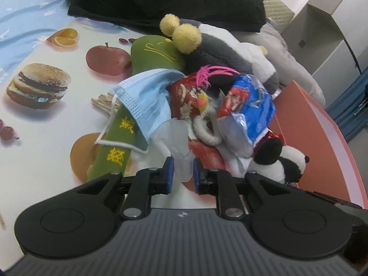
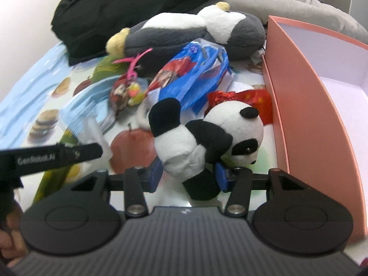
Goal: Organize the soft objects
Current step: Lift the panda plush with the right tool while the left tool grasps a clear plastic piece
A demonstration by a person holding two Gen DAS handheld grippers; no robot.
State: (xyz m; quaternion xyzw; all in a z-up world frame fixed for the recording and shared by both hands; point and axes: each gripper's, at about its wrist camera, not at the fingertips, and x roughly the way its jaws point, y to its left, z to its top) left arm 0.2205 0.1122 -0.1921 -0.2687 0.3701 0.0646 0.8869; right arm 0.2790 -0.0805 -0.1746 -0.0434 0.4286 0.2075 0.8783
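Note:
My left gripper is shut on a crumpled clear plastic piece at the near edge of a pile. The pile holds a blue face mask, a green plush, a red snack wrapper, a blue snack wrapper and a grey-and-white plush. A small panda plush lies on its side in front of the pile, and my right gripper is shut on its body and leg. The panda also shows at the right of the left wrist view.
An open orange box with a pale inside stands right of the panda. A black garment and a grey cushion lie behind the pile. Toothpicks lie on the fruit-print tablecloth. A hand shows at lower left.

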